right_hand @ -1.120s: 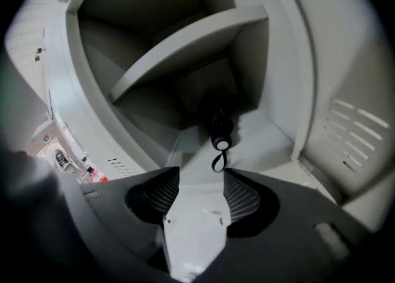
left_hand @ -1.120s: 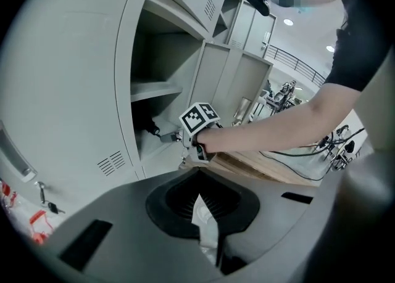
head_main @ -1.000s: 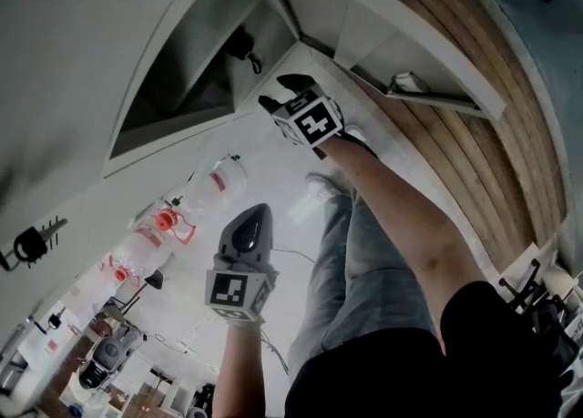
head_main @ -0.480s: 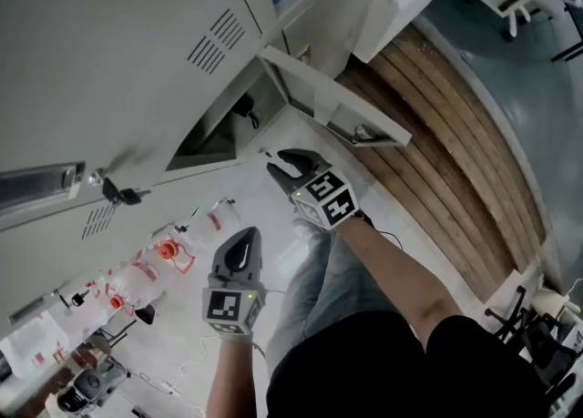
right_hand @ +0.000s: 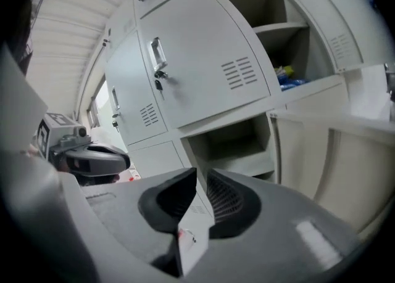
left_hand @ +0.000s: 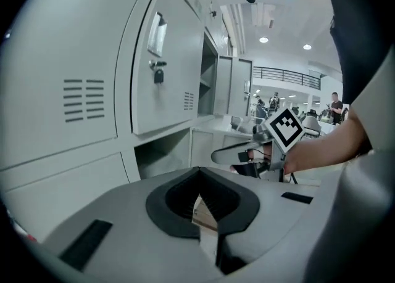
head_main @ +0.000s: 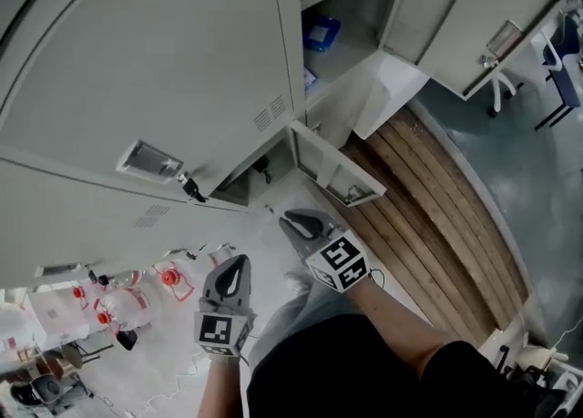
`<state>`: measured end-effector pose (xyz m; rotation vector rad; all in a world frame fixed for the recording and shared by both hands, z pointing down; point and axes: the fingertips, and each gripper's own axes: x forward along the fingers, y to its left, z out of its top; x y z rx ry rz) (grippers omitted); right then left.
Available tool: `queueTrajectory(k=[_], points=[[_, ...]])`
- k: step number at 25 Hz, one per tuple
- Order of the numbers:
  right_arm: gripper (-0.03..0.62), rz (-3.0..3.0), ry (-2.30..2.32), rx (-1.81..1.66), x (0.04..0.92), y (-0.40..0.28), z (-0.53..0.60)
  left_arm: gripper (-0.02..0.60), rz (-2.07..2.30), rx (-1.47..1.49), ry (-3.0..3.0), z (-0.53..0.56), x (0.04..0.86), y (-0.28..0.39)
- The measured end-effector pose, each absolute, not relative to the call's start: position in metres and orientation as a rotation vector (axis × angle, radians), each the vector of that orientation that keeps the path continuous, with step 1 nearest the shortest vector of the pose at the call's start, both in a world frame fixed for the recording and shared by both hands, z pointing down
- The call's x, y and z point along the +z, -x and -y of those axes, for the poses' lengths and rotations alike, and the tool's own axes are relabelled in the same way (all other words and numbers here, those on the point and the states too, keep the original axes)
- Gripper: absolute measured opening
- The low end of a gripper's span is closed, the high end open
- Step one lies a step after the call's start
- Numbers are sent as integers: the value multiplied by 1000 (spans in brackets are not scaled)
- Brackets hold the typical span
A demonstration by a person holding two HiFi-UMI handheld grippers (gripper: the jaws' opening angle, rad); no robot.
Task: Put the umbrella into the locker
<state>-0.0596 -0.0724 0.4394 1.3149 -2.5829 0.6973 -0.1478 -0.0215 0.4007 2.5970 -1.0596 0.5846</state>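
I see no umbrella for certain; a small dark shape (head_main: 262, 168) sits just inside the open low locker (head_main: 244, 187), too small to identify. That compartment also shows in the right gripper view (right_hand: 231, 149) and the left gripper view (left_hand: 162, 155). My right gripper (head_main: 290, 222) hangs in front of this locker, shut, with nothing between its jaws (right_hand: 200, 172). The left gripper (head_main: 235, 266) floats lower left of it, its jaws meeting at the tips (left_hand: 199, 169) and empty. Each gripper shows in the other's view: the right gripper (left_hand: 237, 154), the left gripper (right_hand: 92, 159).
The low locker's door (head_main: 335, 173) swings out toward a wooden floor strip (head_main: 437, 216). An upper compartment (head_main: 342, 6) stands open with a blue item (head_main: 321, 32) inside. A key hangs in a shut door (head_main: 191, 188). Red-capped water bottles (head_main: 137, 284) lie at lower left.
Both grippers have risen away from the low locker and the upper lockers have come into sight. The right gripper's jaws, apart a second ago, have shut.
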Motion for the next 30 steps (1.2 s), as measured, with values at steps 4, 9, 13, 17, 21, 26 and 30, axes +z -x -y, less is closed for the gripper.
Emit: queueTrajectory(k=[4, 9, 13, 17, 21, 26, 30], points=[[44, 2598, -1253, 544, 399, 60, 62, 9, 1117, 536, -2646, 21, 361, 155], [43, 2622, -1196, 403, 347, 61, 53, 9, 1191, 486, -2707, 19, 313, 161], [43, 2659, -1187, 371, 312, 61, 47, 9, 1245, 422, -2701, 16, 282, 166], [43, 2685, -1174, 331, 286, 61, 46, 9, 1280, 356, -2686, 15, 262, 168], [43, 2697, -1164, 304, 272, 57, 46, 9, 1318, 323, -2677, 13, 252, 169], [43, 2694, -1158, 286, 266, 51, 46, 9, 1348, 298, -2662, 14, 248, 169], [43, 2689, -1170, 290, 266, 47, 46, 9, 1361, 289, -2658, 12, 246, 167]])
